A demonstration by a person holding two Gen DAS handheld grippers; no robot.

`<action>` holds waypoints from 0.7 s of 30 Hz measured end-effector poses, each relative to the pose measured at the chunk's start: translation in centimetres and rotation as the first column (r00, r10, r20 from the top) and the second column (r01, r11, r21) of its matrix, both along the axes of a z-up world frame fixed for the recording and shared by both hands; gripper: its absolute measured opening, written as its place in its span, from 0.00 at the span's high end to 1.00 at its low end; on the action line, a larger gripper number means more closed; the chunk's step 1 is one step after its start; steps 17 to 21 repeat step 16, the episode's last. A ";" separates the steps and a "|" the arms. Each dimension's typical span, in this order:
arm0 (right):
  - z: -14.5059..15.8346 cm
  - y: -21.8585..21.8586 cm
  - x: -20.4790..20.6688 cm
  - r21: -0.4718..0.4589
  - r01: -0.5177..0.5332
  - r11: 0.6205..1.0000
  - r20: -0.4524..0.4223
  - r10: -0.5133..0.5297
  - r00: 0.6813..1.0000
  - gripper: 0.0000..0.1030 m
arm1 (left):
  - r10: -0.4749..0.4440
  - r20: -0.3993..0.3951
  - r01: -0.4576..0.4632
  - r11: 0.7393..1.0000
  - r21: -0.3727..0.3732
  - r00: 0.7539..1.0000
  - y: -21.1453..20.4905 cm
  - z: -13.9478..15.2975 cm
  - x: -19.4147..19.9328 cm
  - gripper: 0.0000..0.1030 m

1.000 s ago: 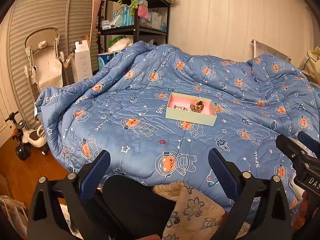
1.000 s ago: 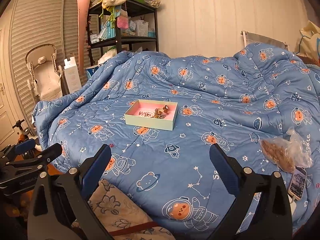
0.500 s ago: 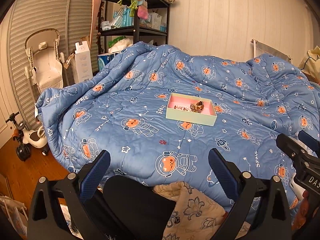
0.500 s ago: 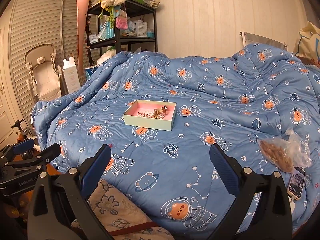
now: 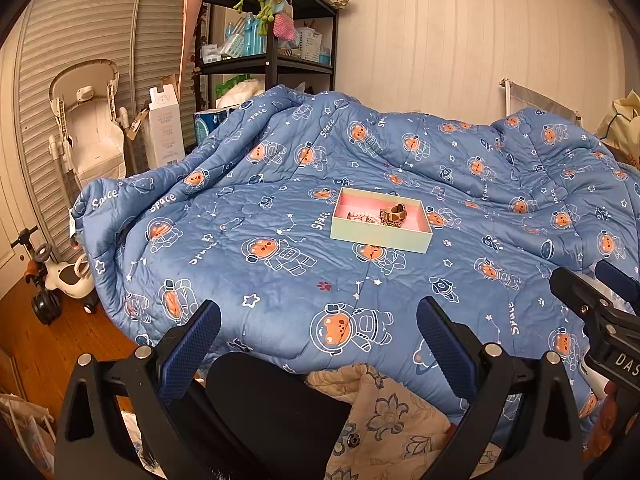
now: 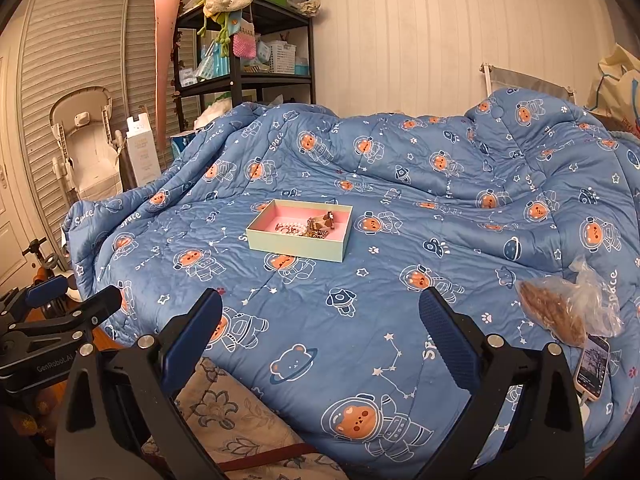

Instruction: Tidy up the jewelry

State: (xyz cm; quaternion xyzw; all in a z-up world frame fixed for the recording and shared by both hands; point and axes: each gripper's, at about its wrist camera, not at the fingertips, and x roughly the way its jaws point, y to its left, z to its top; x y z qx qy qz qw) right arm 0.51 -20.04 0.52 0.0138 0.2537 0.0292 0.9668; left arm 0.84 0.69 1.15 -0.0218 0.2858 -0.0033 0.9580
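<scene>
Box point(image 5: 380, 232) lay on quilt point(image 5: 280, 280), mid-bed, well apart from both grippers. Jewelry point(image 5: 390, 215) sat inside box on pink lining. Left gripper point(image 5: 318, 334) fingers were wide apart, held nothing. Right gripper point(image 6: 320, 326) fingers also wide apart, empty. Bag point(image 6: 560, 312) and phone point(image 6: 592, 366) lay at right on quilt.
</scene>
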 end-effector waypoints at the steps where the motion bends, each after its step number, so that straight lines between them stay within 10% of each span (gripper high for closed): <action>1: 0.0 0.0 0.0 0.000 0.000 1.000 0.000 0.000 1.000 0.06 | -0.001 0.001 0.001 1.000 0.000 1.000 0.0 0.0 0.0 0.06; 21: 0.0 0.0 -0.1 -0.002 0.001 1.000 -0.001 -0.001 1.000 0.06 | -0.015 0.004 0.015 1.000 0.008 1.000 -0.1 -0.1 0.0 0.06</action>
